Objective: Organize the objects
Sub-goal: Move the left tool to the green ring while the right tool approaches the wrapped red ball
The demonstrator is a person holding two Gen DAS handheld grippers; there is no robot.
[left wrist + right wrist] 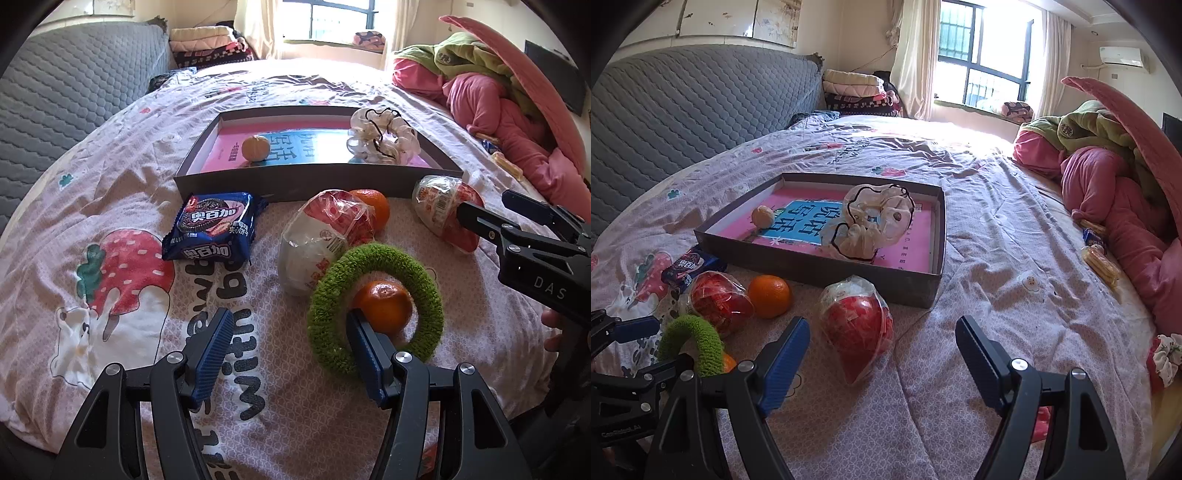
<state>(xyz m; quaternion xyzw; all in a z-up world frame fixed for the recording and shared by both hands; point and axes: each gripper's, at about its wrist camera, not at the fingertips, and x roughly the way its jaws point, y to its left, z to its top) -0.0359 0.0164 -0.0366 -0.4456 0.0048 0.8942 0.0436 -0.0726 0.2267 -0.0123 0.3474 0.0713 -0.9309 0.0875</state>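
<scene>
My right hand-held gripper (pixel 882 354), jaws apart and empty, faces the red wrapped snack (pixel 857 326); I should straddle its middle, squeeze gently, then lift into the tray (pixel 820 267).

A shallow grey cardboard tray (pixel 295 186) lies far on the bed, holding a pale tangerine (pixel 255 147) and a white scrunchie (pixel 382 136) (frilly, dark-edged).

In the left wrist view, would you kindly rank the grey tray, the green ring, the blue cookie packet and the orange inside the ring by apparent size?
1. grey tray
2. green ring
3. blue cookie packet, though it lies farther off, so close to the ring
4. orange
</scene>
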